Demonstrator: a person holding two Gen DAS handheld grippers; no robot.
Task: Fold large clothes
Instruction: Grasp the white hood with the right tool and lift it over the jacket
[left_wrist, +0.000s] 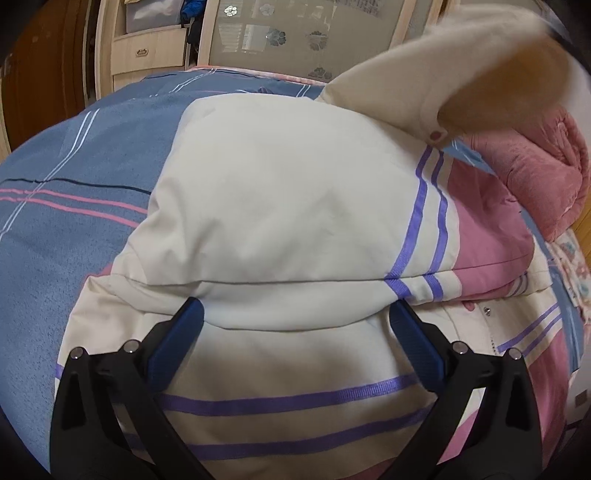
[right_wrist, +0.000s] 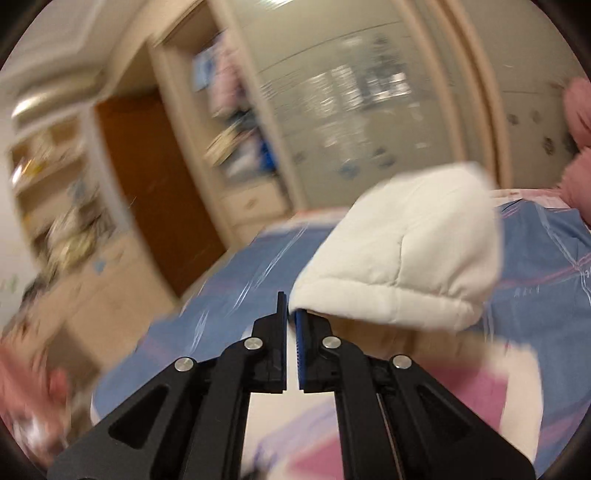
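Folding step in hand, judged: a cream sleeve (right_wrist: 402, 254) of the padded jacket (left_wrist: 295, 206) is being carried across the body. Right gripper (right_wrist: 291, 314) has its jaws drawn together on the sleeve's edge; cloth enters at the tips and the rest of the sleeve hangs ahead and to the right of them in the right wrist view, above the blue striped bedcover (right_wrist: 240, 280). That view is motion-blurred, so how deep the pinch sits cannot be told. Jacket lies flat on the bed, cream with purple bands and pink panels, its long axis running away from the left gripper (left_wrist: 295, 314) toward the wardrobe (left_wrist: 155, 48). Left gripper stands wide apart, fingers (left_wrist: 184, 332) resting on either side of a folded cream bulge, pads not pressing it; nothing held. In the left wrist view the lifted sleeve shows at upper right, blurred, above a pink blanket (left_wrist: 535, 173). Relation that matters: sleeve is on the jacket's right side and must travel leftward over the torso; right hand is the nearer and already has it.
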